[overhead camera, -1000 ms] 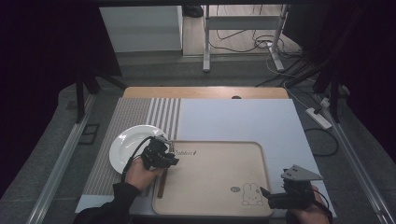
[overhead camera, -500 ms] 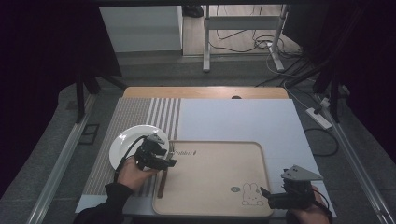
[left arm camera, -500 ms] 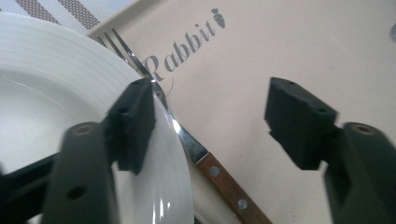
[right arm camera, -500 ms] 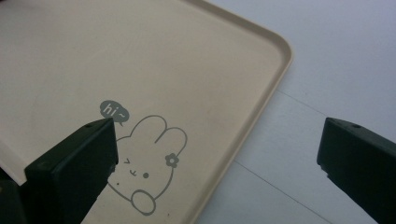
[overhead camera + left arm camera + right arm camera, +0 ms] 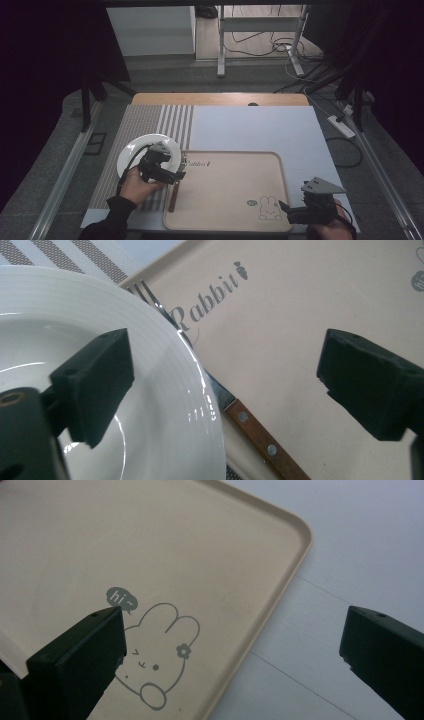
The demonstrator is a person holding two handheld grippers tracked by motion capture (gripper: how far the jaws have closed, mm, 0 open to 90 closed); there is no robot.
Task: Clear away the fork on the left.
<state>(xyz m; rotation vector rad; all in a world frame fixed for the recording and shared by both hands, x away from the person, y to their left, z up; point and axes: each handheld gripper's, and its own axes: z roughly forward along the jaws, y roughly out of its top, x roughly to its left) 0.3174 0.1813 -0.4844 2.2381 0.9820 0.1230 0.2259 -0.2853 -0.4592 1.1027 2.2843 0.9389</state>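
A beige tray (image 5: 230, 153) with a rabbit print lies at the table's front. A fork (image 5: 173, 195) with a wooden handle rests along its left edge, tines pointing away. A white plate (image 5: 132, 150) sits just left of the tray on a striped mat. My left gripper (image 5: 176, 176) hovers over the plate's right rim; its jaws have just been opening and stand wide. In the left gripper view the left gripper (image 5: 225, 370) spans the plate (image 5: 165, 400) and the fork (image 5: 260, 440) without touching them. My right gripper (image 5: 232, 645) is open over the tray's (image 5: 295, 545) front right corner.
The striped placemat (image 5: 150, 120) covers the table's left part and a pale mat (image 5: 260, 130) its middle and right. A bare wooden strip (image 5: 220, 98) runs along the far edge. A power strip (image 5: 340, 126) and cables lie on the floor at the right.
My left hand has drawn back to the left, toward the plate, and its jaws stand wider apart. The fork stays on the tray's left edge. The right hand has kept still.
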